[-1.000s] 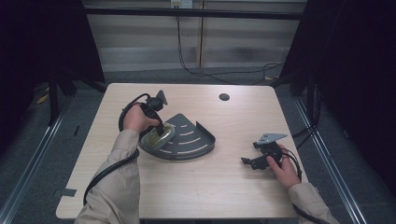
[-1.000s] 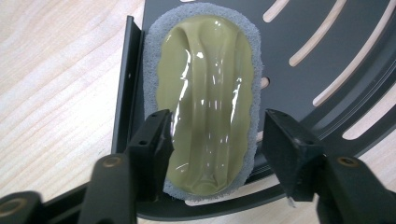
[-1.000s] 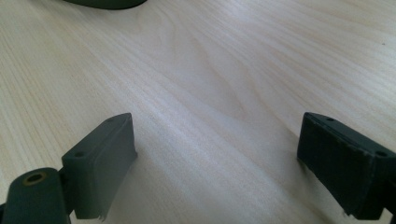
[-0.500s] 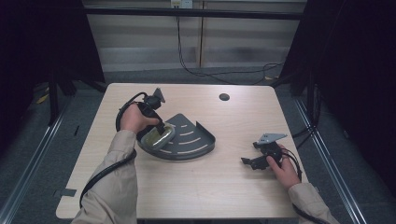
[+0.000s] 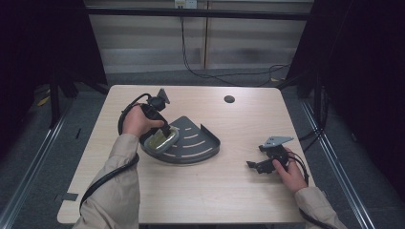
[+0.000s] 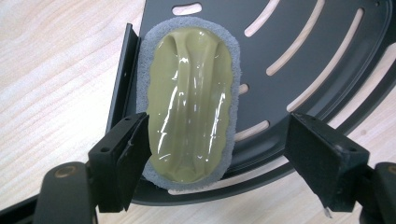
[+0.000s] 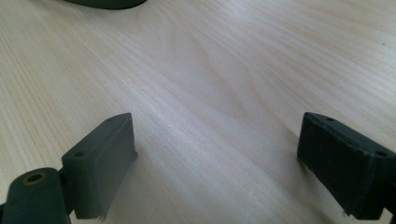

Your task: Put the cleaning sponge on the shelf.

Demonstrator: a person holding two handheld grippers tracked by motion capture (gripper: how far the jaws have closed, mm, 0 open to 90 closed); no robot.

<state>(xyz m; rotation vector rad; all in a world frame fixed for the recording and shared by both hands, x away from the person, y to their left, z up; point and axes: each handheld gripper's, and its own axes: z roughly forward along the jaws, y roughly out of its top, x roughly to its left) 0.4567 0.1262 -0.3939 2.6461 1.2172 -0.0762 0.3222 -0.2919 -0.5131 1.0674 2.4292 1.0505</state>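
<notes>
An olive-green scrubber with a grey foam rim (image 6: 190, 100) is seen lying flat in the dark slotted quarter-round tray (image 6: 317, 51), against the tray's straight side wall (image 6: 122, 81); in the high view the scrubber (image 5: 160, 139) is found at the near-left corner of the tray (image 5: 200, 145), which sits on the light wooden table (image 5: 205, 191) a little left of its middle; the tray's curved edge is turned toward the person and its two upright walls meet at the far side

The left gripper (image 6: 215, 161) is held just above the tray's near-left corner, its jaws spread apart on either side of the scrubber's near end; one jaw is seen close beside the foam rim, though whether it touches cannot be told; the other jaw stands well clear over the tray's slots; nothing is clamped; in the high view the left gripper (image 5: 161, 125) is gripped by the left hand (image 5: 136, 120), with its cable looped back along the sleeve

The right gripper (image 5: 260, 164) is held by the right hand (image 5: 286, 169) well to the right of the tray, low over bare tabletop, with its grey plate on top; in the right gripper view its jaws are spread wide with only wood grain between them (image 7: 217, 154), and the tray's dark edge (image 7: 105, 3) is glimpsed at the far top

A small dark round hole (image 5: 229, 99) is seen in the table beyond the tray, toward the far right
</notes>
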